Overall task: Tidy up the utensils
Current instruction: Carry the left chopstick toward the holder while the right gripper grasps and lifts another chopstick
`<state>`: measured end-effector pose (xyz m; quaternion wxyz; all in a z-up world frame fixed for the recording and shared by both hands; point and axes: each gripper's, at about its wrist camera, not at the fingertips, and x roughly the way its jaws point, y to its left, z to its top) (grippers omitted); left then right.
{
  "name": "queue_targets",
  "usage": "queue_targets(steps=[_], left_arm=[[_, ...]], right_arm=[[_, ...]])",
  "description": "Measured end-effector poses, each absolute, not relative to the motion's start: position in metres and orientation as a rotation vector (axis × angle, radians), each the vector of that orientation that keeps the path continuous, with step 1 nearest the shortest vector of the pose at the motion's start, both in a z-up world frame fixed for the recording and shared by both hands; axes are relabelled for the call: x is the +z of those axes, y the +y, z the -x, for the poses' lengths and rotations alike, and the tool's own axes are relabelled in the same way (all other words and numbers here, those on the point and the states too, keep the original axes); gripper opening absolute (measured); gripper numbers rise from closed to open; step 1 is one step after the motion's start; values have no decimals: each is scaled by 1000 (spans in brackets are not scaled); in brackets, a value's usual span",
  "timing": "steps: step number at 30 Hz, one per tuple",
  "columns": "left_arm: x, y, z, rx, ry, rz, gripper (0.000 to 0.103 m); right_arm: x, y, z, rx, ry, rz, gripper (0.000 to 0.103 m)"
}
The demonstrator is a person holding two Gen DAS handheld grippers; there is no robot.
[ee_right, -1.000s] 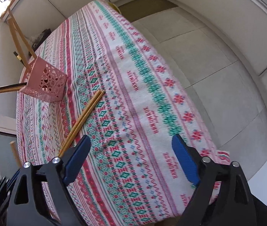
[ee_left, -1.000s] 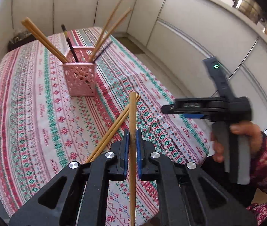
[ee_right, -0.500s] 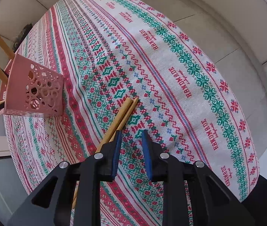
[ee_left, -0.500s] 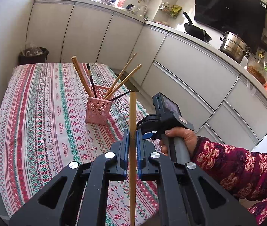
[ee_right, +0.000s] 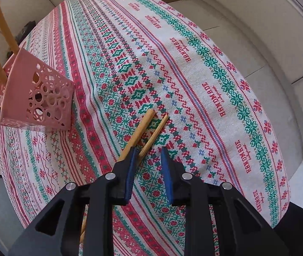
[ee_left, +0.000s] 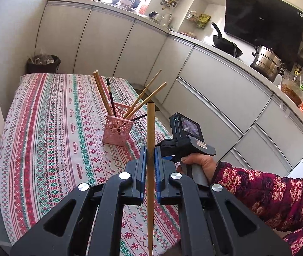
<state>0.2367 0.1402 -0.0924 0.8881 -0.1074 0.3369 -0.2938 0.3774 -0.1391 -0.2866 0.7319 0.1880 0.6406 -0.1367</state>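
My left gripper is shut on a wooden chopstick and holds it upright above the table. A pink perforated holder stands on the patterned tablecloth with several chopsticks in it; it also shows in the right wrist view. My right gripper is low over two wooden chopsticks that lie on the cloth. Its jaws stand a little apart, and one chopstick runs in between them. The right gripper's body and the hand on it show in the left wrist view.
White kitchen cabinets run along the right, with a pan and a steel pot on the counter. A dark bin stands beyond the table's far end. The table's right edge drops to a tiled floor.
My right gripper has come down onto the two lying chopsticks and narrowed its jaws from wide open. My left gripper has risen and tilted up with its chopstick.
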Motion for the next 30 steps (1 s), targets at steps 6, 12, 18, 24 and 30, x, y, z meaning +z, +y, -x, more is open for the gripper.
queue_targets(steps=[6,12,18,24,30], left_arm=[[-91,141,-234,-610,693,223,7],[-91,141,-234,-614,694,220,7],[-91,144,-233,-605,692,225,7],[-89,146,-232,-605,684,233,7],[-87,147,-231,-598,677,237,7]], right_arm=[[-289,-157,-373,-291,1533,-328,11],[-290,-168,-370,-286,1454,-580,17],[-279,-152,-378,-271,1401,-607,24],[-288,-132,-398,-321,1437,-459,27],[-287,-115,-394,-367,1362,-467,12]])
